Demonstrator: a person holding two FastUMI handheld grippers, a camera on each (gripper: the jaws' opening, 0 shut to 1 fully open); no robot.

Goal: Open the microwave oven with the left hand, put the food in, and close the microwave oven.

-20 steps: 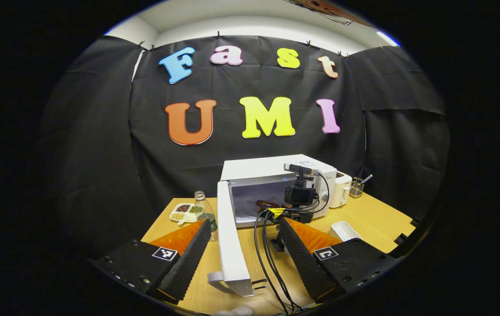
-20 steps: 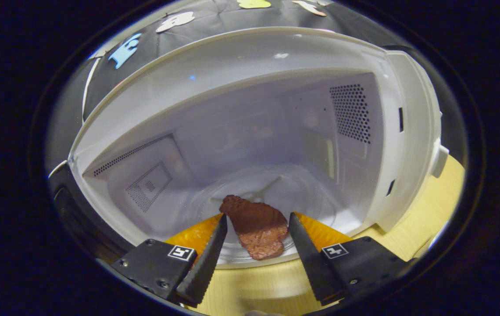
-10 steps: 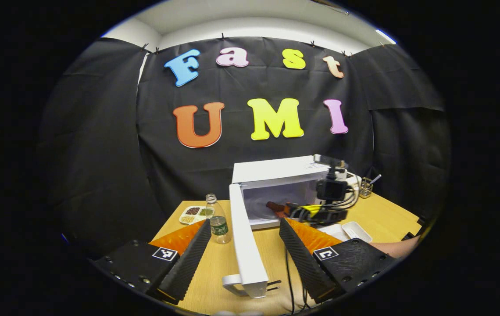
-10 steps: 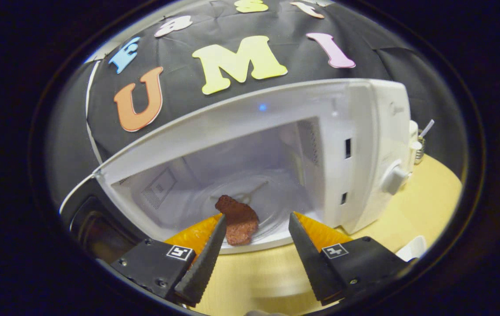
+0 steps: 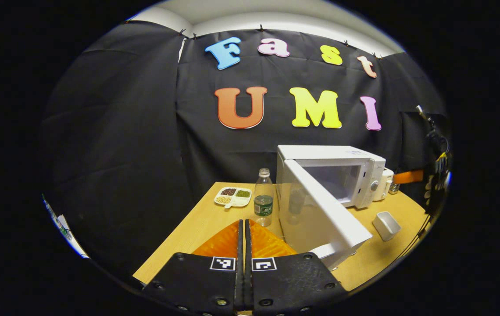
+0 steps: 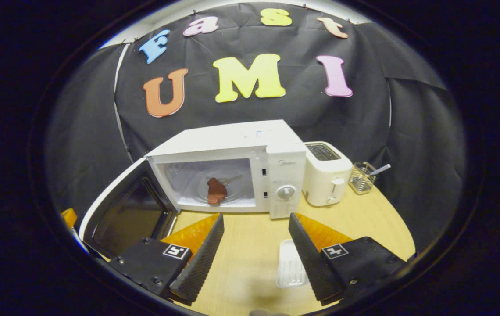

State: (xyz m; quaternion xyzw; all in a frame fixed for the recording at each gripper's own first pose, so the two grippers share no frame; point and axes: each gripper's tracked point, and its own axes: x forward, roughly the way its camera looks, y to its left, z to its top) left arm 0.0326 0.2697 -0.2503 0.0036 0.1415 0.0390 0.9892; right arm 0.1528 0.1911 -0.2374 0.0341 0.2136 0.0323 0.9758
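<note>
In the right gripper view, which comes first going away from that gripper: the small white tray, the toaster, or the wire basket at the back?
From the right gripper, nearest first:
1. Small white tray, on the table just ahead, between the open fingers.
2. White toaster, farther back on the right, beside the microwave.
3. Wire basket, at the far right, slightly behind the toaster.

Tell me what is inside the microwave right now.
In the right gripper view the open microwave holds one brown piece of food lying on its glass turntable. Nothing else shows in the cavity; its near-left corner is hidden by the frame.
</note>
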